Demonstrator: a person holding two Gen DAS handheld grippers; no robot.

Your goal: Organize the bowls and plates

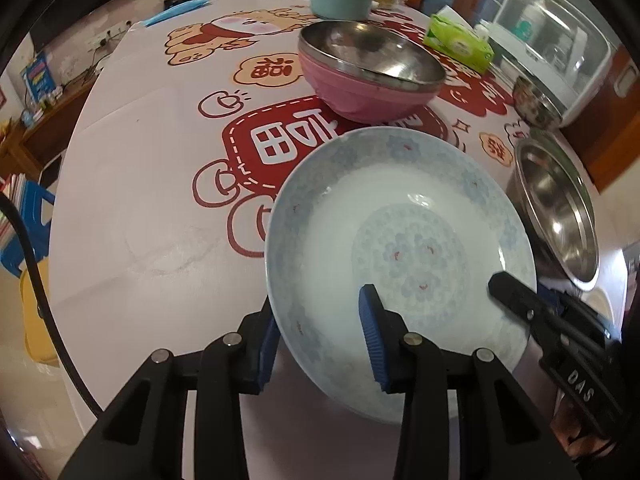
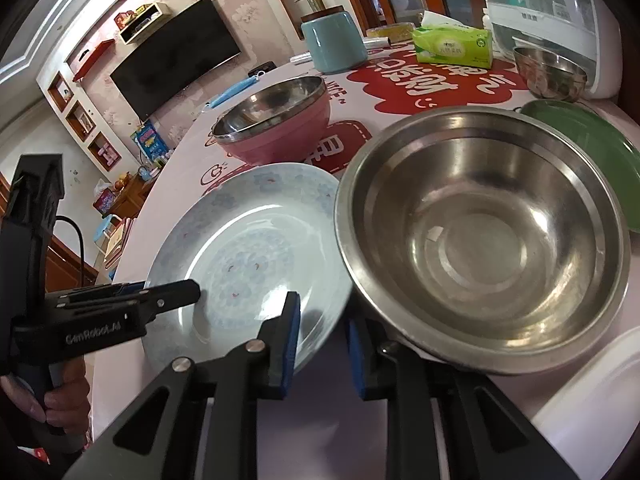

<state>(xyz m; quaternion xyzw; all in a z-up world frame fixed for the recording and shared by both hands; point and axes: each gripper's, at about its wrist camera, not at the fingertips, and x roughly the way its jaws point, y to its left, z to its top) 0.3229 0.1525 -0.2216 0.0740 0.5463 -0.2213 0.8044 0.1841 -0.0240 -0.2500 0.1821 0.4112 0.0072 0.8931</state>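
1. Left wrist view: I'm clamping the left gripper [image 1: 320,344] on the blue-patterned plate's [image 1: 400,248] near rim, tilting it for lifting.
2. I'm pinching the right gripper [image 2: 324,340] on its opposite rim, just beside the steel bowl [image 2: 480,240], sharing the load.

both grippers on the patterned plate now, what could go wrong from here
1. The left gripper and right gripper pinch only the plate's thin glazed rim; it might slip and drop onto the table.
2. The steel bowl sits close beside the plate's edge by the right gripper, so lifting may knock it.
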